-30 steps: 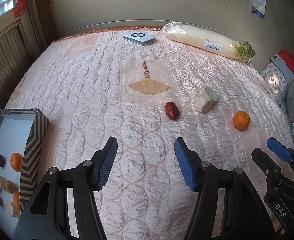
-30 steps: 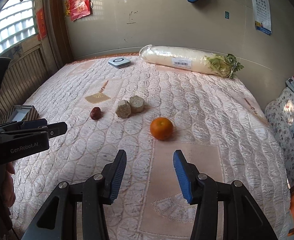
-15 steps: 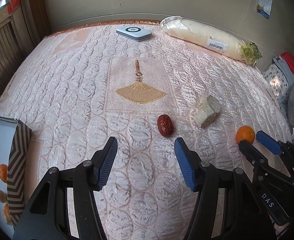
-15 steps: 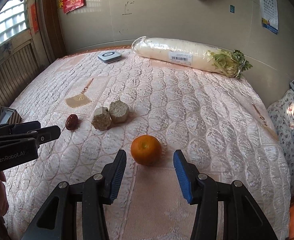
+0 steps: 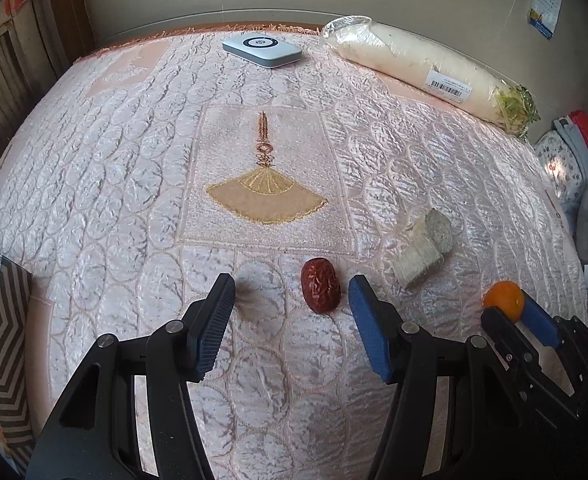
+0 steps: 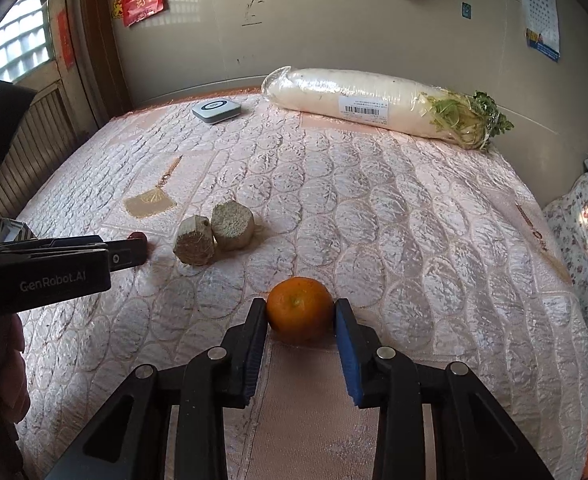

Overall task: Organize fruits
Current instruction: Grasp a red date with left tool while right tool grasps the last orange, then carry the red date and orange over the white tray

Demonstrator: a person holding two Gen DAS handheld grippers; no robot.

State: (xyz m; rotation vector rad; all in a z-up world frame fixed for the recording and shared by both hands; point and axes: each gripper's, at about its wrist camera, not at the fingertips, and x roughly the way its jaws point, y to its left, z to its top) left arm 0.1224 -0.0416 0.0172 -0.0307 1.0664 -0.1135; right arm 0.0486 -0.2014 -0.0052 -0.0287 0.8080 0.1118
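A red date (image 5: 320,291) lies on the pink quilted bed, between the tips of my open left gripper (image 5: 291,290), nearer the right finger. An orange (image 6: 300,307) sits between the fingers of my right gripper (image 6: 300,314), whose jaws have narrowed onto its sides; it rests on the bed. The orange also shows in the left wrist view (image 5: 502,299) inside the right gripper. Two pale cut stem chunks (image 6: 213,232) lie between date and orange. The left gripper (image 6: 127,254) shows at the left of the right wrist view, hiding most of the date (image 6: 137,236).
A zigzag-patterned box (image 5: 7,344) holding several fruit pieces stands at the left edge. A wrapped white radish (image 6: 378,106) and a small grey device (image 6: 216,111) lie at the back by the wall. Clothes (image 5: 586,184) are piled at the right.
Both grippers moved forward and down. The left one now brackets the date. The right one's jaws narrowed around the orange.
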